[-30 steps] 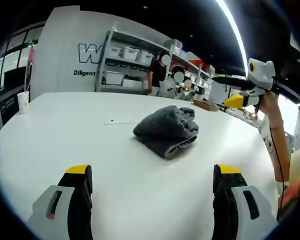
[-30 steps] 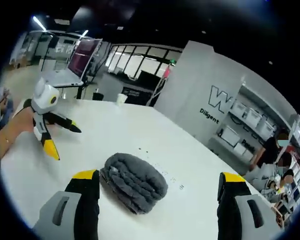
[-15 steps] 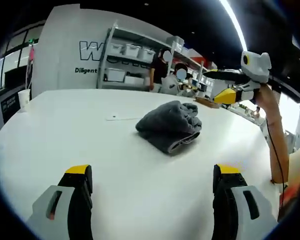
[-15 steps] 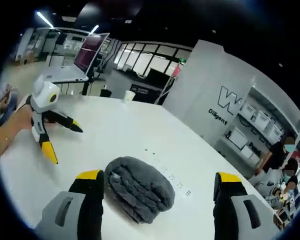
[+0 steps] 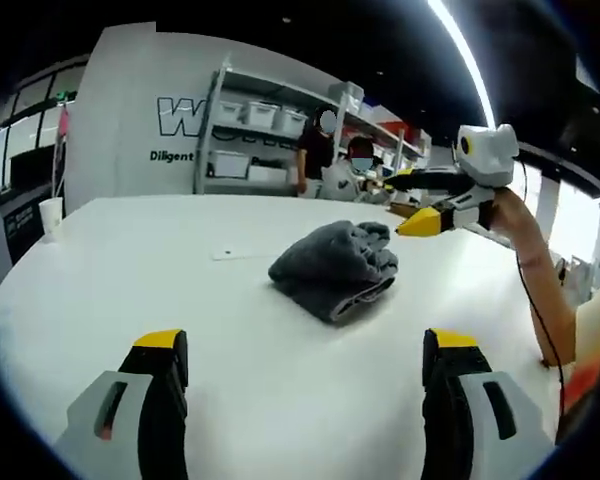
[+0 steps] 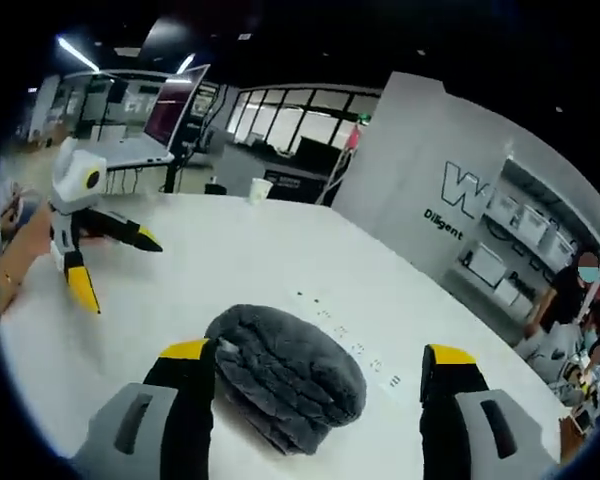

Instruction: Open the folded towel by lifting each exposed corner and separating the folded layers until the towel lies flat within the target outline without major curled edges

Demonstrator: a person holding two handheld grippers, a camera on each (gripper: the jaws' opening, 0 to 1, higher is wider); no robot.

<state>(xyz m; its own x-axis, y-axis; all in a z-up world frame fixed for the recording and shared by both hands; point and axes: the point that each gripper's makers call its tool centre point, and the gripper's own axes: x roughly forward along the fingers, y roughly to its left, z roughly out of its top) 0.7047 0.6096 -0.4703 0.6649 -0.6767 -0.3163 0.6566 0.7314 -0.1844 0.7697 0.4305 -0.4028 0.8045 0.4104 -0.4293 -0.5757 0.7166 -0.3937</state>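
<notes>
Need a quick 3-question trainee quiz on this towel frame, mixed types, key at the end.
1. True or false: the grey towel is already spread flat on the white table.
2. Which gripper has the towel right between its jaws: A) left gripper B) right gripper?
3. Fill in: both grippers' jaws are ____.

Key: 1 false, it is still a folded bundle. 2 B; in the left gripper view the towel lies farther off. 3 open.
</notes>
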